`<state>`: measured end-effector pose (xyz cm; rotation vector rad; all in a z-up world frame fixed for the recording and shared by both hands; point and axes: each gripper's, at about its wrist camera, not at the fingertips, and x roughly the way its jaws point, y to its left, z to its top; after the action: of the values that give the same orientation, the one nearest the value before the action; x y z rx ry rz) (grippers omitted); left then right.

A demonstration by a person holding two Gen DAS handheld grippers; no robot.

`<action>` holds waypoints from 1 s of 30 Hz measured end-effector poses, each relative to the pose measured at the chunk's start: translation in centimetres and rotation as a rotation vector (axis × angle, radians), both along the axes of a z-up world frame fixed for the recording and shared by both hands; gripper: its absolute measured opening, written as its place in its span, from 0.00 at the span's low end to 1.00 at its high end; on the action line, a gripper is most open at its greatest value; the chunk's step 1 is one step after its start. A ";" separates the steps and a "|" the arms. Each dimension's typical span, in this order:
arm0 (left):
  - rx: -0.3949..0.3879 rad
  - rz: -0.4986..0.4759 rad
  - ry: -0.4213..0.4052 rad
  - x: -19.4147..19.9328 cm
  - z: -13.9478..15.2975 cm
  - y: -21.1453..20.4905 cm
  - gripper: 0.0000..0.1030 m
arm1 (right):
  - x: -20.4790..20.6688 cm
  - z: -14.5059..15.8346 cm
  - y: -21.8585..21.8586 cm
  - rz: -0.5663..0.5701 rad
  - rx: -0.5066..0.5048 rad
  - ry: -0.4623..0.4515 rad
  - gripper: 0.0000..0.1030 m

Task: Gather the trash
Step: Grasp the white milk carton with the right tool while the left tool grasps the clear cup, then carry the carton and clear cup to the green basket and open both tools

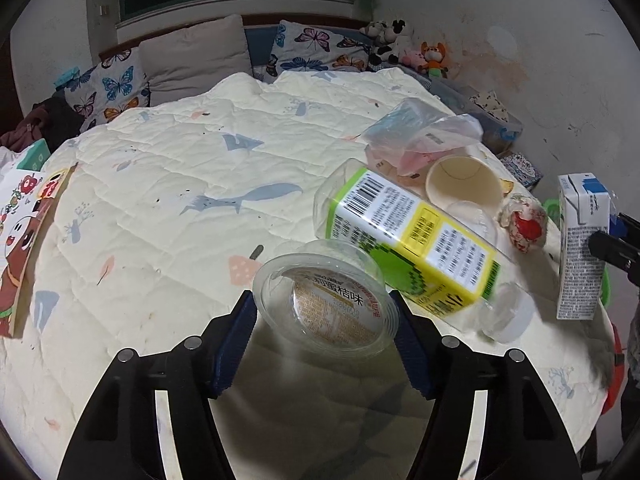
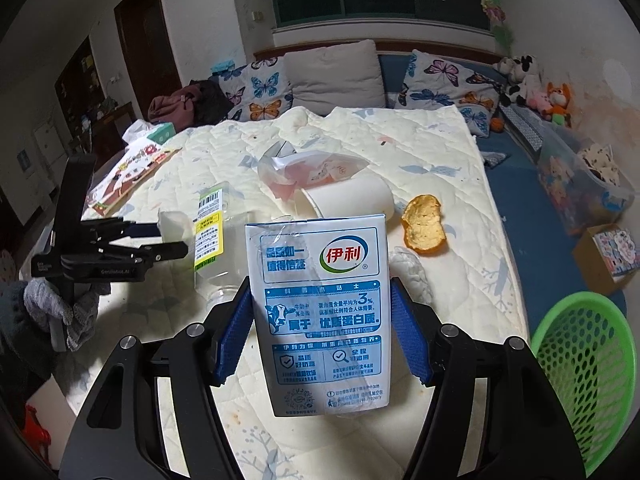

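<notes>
Presently, the left gripper [image 1: 324,316] is standing with its jaws about half open, the blue pads pressing on both sides of a clear plastic cup [image 1: 326,300]. The cup is lying tilted on the quilt [image 1: 160,200] of the bed, its open mouth turned toward the camera and its printed base showing through the wall. It is transparent, shallow and round, with brown and white lettering on the bottom.

Just behind it a clear bottle [image 1: 408,240] is lying on its side, its long axis running from upper left to lower right, with the white cap end at the lower right. Its label is green and yellow, carrying a barcode and blocks of small print.

The right gripper [image 2: 322,332] is holding a milk carton [image 2: 320,312] upright between roughly half-open jaws, the pads bearing on both narrow sides. The carton's long axis is standing vertical, printed face toward the camera; it is white and blue, with a red and green oval logo, and its top edge is looking creased.

Beyond the carton a paper cup [image 2: 348,200] is lying on its side, mouth toward the left. A plastic bag [image 2: 304,168] is resting behind it, and an orange peel [image 2: 424,228] is lying to its right. A green basket [image 2: 588,368] is sitting off the bed's edge at lower right.
</notes>
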<state>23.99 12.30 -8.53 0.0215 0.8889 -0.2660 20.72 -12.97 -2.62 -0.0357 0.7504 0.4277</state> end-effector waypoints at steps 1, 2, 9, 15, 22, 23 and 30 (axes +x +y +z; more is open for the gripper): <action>-0.001 0.002 -0.004 -0.3 0.2 0.0 0.62 | -0.2 0.1 -0.3 -0.005 0.002 -0.003 0.63; -0.006 0.002 -0.009 -0.9 0.5 -0.1 0.62 | -0.5 0.2 -0.6 -0.013 0.006 -0.009 0.63; -0.006 -0.047 -0.085 -4.0 4.1 -2.3 0.62 | -2.4 1.1 -4.6 -0.094 0.043 -0.032 0.63; -0.025 -0.131 -0.145 -5.5 7.5 -6.0 0.62 | -3.8 1.2 -10.6 -0.223 0.046 -0.045 0.63; -0.051 -0.227 -0.171 -5.8 9.6 -12.0 0.62 | -4.3 -0.8 -18.9 -0.405 -0.006 -0.020 0.63; -0.054 -0.239 -0.169 -5.7 9.7 -12.8 0.62 | -4.3 -1.3 -20.2 -0.434 -0.011 -0.010 0.63; -0.063 -0.306 -0.146 -4.6 9.3 -18.0 0.62 | -3.6 -5.6 -27.1 -0.577 -0.021 0.077 0.63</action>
<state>19.38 -5.70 0.81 0.1182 0.7294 -0.5704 17.08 -40.06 -8.19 0.1758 0.8024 -0.1288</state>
